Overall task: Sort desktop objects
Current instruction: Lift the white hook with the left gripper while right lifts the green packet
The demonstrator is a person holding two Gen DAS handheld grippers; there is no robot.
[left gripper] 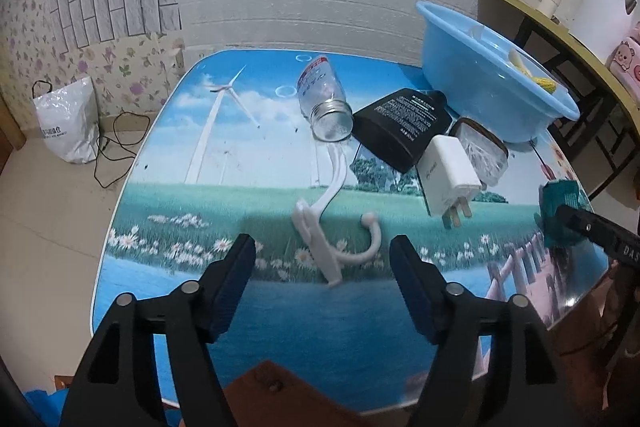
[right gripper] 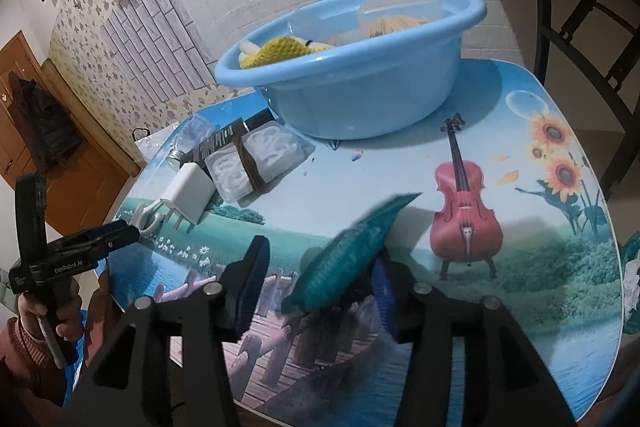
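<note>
Left hand-held gripper [left gripper: 322,259]: jaws wide, nothing clamped. It hangs over the white hook [left gripper: 320,227], which lies flat on the desk [left gripper: 168,195] between the pads but touching neither. My read: lined up for a pick, not yet closed.

Behind the hook, a clear jar [left gripper: 324,103] lies on its side, mouth toward the camera; likely it will roll if bumped. Next to it sit a black flat bottle [left gripper: 400,127], a white charger [left gripper: 450,175] with prongs toward the near edge, and a clear pack with a brown band [left gripper: 484,155]. All are bunched against the blue basin [left gripper: 480,67], so they are probably queued for it.

The basin sits at the back right of the desk and already holds a yellow knit piece [right gripper: 280,51] plus some pale items I can't identify. It looks like the sort bin.

Right hand-held gripper [right gripper: 320,279]: jaws about half open, with a teal pouch [right gripper: 352,251] between them. The pouch tilts up toward the basin, its lower end by the right pad. Whether the pads press it I cannot tell; it is blurred. It looks more released than held, so I'd re-grip before lifting it to the basin.
</note>
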